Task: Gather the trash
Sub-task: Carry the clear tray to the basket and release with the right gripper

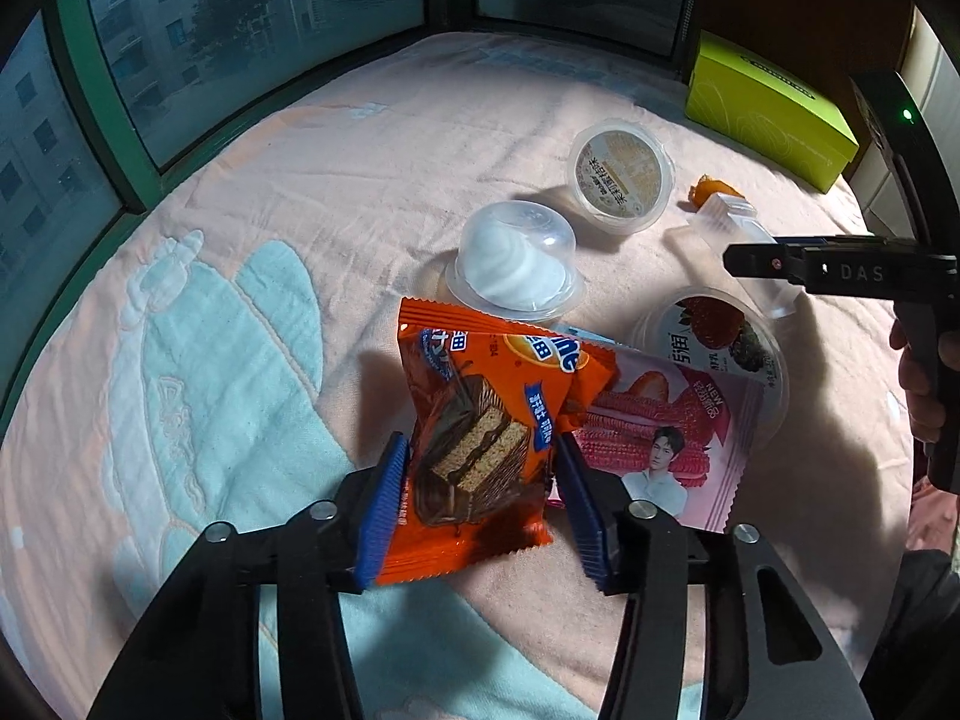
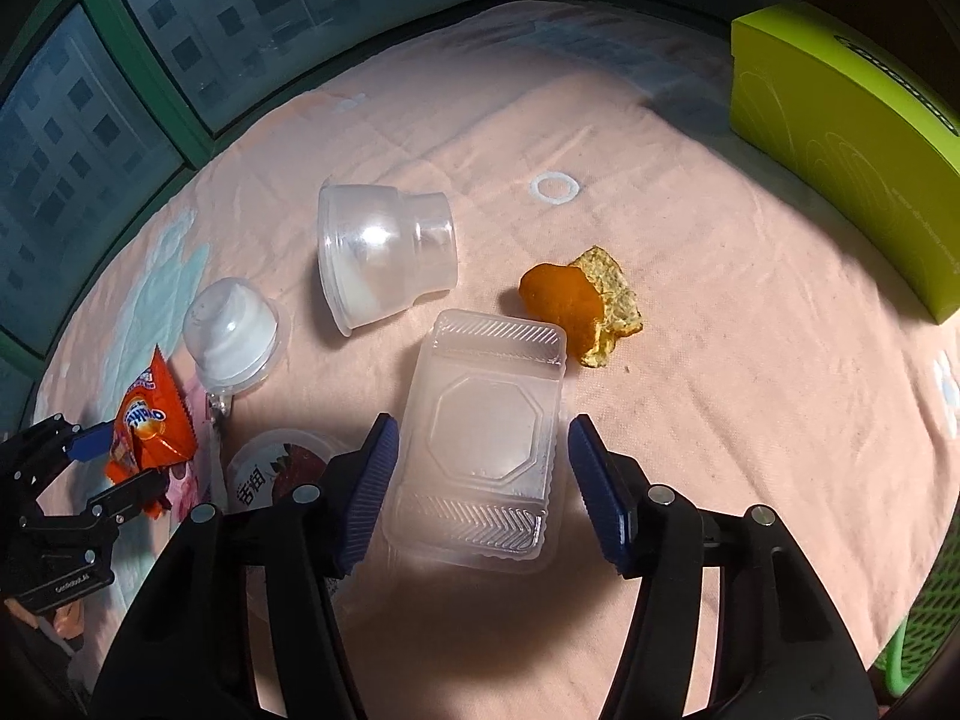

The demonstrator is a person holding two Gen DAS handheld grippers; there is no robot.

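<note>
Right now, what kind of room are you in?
Probably a bedroom, on a bed or padded window seat. A soft pink quilted blanket covers the surface, big green-framed windows wrap around it, and apartment buildings show outside, so it's likely a flat high up.

You are in a home, at a bay window high in a flat: through its green frame you look onto apartment blocks. Below the window lies a soft pink quilt with a pale blue pattern; snack litter lies on it and a green box at the window's far right end.
</note>
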